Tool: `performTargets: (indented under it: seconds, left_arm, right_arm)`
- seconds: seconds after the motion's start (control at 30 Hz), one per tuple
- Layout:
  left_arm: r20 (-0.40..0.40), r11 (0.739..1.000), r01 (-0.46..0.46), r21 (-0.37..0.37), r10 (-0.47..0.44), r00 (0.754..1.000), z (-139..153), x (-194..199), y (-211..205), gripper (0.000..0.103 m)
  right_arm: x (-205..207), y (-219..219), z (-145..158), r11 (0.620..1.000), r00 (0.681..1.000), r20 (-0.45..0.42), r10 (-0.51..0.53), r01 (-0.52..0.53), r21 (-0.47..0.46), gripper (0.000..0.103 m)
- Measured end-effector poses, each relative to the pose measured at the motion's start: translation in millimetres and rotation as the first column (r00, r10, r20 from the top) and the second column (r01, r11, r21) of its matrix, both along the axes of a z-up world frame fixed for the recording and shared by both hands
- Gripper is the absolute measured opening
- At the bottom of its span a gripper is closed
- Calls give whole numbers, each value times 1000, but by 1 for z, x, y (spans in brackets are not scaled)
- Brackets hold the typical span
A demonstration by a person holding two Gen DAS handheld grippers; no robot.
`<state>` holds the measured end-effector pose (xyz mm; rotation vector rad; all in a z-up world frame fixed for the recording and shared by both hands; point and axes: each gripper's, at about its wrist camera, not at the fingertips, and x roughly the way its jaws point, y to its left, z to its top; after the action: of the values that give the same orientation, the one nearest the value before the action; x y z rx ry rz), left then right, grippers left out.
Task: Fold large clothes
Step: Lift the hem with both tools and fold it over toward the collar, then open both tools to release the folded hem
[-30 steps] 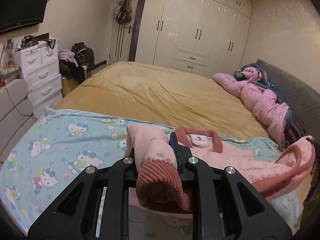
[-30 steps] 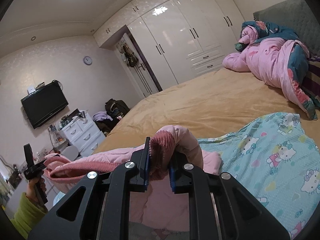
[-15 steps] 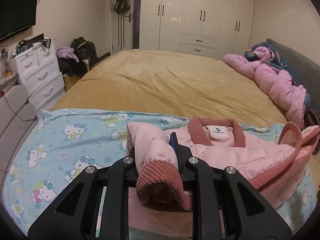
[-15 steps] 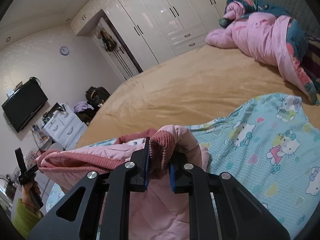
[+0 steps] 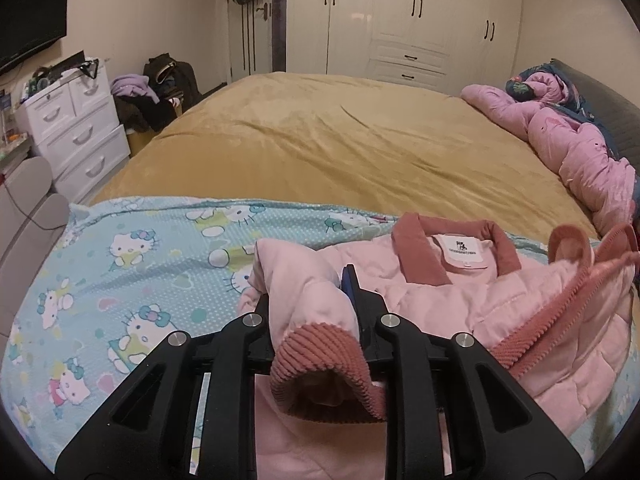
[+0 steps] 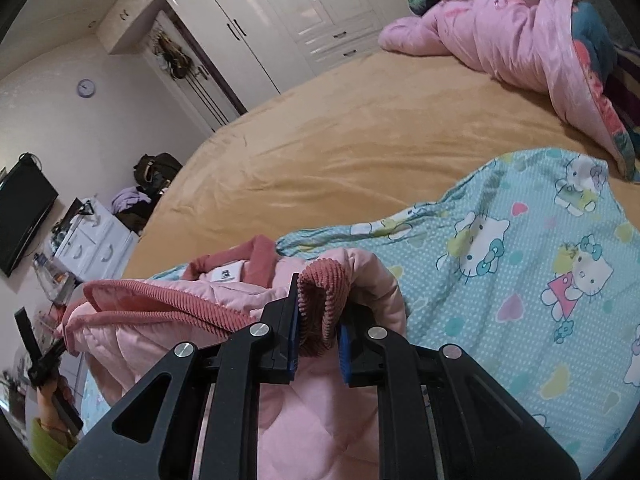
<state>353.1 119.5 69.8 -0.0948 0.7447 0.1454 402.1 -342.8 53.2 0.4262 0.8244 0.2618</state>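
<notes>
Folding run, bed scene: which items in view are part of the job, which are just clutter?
In the job:
- pink jacket
- left claw, shut on a ribbed cuff
- right claw, shut on the other cuff
- cartoon-cat blanket under the jacket

Lying about:
- pink duvet
- white drawers
- clothes pile
- wardrobe

The print on the white label (image 5: 463,249) inside the jacket collar (image 5: 420,246) is too small to read. The television (image 5: 30,36) at upper left is cut by the frame edge. At lower left of the right wrist view, only a hand (image 6: 48,394) and green sleeve (image 6: 46,446) show.
</notes>
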Motion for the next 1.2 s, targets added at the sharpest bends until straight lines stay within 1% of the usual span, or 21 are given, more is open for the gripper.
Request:
performTargets:
  seconds: [0.13, 0.23, 0.27, 0.3, 0.33, 0.37, 0.43, 0.47, 0.53, 0.6, 0.67, 0.73, 0.8, 0.83, 0.87, 0.9, 0.93, 1.0, 1.1, 1.13, 1.2]
  left_arm:
    - [-32, 1000, -7, -9, 7, 999, -16, 7, 3, 16]
    - [-38, 1000, -9, -12, 8, 999, -24, 10, 5, 16]
    - [-37, 1000, -7, -12, 7, 999, -26, 10, 5, 16]
    - [-37, 1000, -6, -14, 6, 999, -27, 11, 5, 16]
    - [-36, 1000, -3, -23, 2, 999, -29, 12, 6, 16]
    - [-35, 1000, -1, -27, 0, 999, -29, 12, 6, 16]
    - [-31, 999, 5, -35, -7, 1000, -30, 14, 6, 17]
    - [-29, 999, 10, -36, -11, 1000, -31, 15, 6, 17]
    - [-28, 999, 14, -34, -15, 999, -32, 18, 5, 17]
    - [-26, 999, 14, -37, -15, 1000, -33, 20, 5, 18]
    - [-20, 999, 8, -49, -9, 1000, -33, 22, 6, 20]
    - [-12, 998, 6, -66, -7, 1000, -32, 23, 7, 23]
    - [0, 995, 3, -98, -3, 1000, -30, 21, 9, 34]
    - [19, 992, 6, -127, -4, 1000, -26, 19, 10, 53]
    - [41, 989, 8, -145, -2, 999, -21, 17, 9, 68]
    - [80, 987, 10, -158, 2, 997, -14, 11, 7, 72]
    - [107, 989, 0, -145, 16, 994, -9, 8, 5, 80]
    - [161, 994, -17, -104, 34, 986, 2, 1, -1, 83]
    - [230, 996, -32, -78, 49, 972, 12, -12, -4, 89]
    - [246, 997, -53, -55, 65, 967, 12, -17, -2, 92]
    - [235, 996, -75, -41, 83, 968, 6, -20, 6, 94]
  right_arm:
    - [10, 3, -10, 1000, 1000, -31, -4, 5, 6, 16]
    - [8, 0, -10, 996, 999, -41, -26, 30, 87, 23]
    - [3, -2, -6, 991, 999, -16, -30, 32, 129, 31]
    - [-2, -3, -2, 985, 999, 11, -35, 32, 172, 53]
    - [-7, -3, 2, 981, 999, 33, -43, 36, 192, 70]
    - [-18, 2, 10, 982, 994, 81, -71, 55, 182, 95]
    - [-27, 22, 20, 993, 991, 133, -5, -10, 116, 96]
    - [-32, 39, 23, 997, 986, 159, 52, -61, 53, 96]
    - [-39, 63, 23, 992, 977, 177, 121, -115, -42, 96]
    - [-44, 94, 13, 972, 964, 150, 221, -206, -111, 96]
    - [-42, 118, -3, 952, 960, 83, 268, -251, -175, 96]
    - [-36, 136, -22, 934, 954, 14, 299, -290, -210, 95]
    - [-28, 150, -46, 919, 954, -60, 293, -298, -257, 95]
    - [-29, 154, -50, 918, 955, -61, 290, -296, -266, 96]
    - [-26, 157, -55, 917, 957, -61, 285, -291, -273, 96]
    - [-23, 157, -59, 918, 958, -62, 280, -286, -274, 96]
    - [-20, 157, -61, 922, 960, -63, 272, -279, -271, 97]
    - [-19, 156, -61, 931, 965, -59, 257, -263, -255, 97]
    - [-23, 147, -55, 938, 967, -43, 253, -256, -234, 95]
    - [-27, 140, -49, 943, 969, -26, 247, -246, -224, 95]
    - [-33, 123, -40, 951, 973, 15, 229, -220, -218, 95]
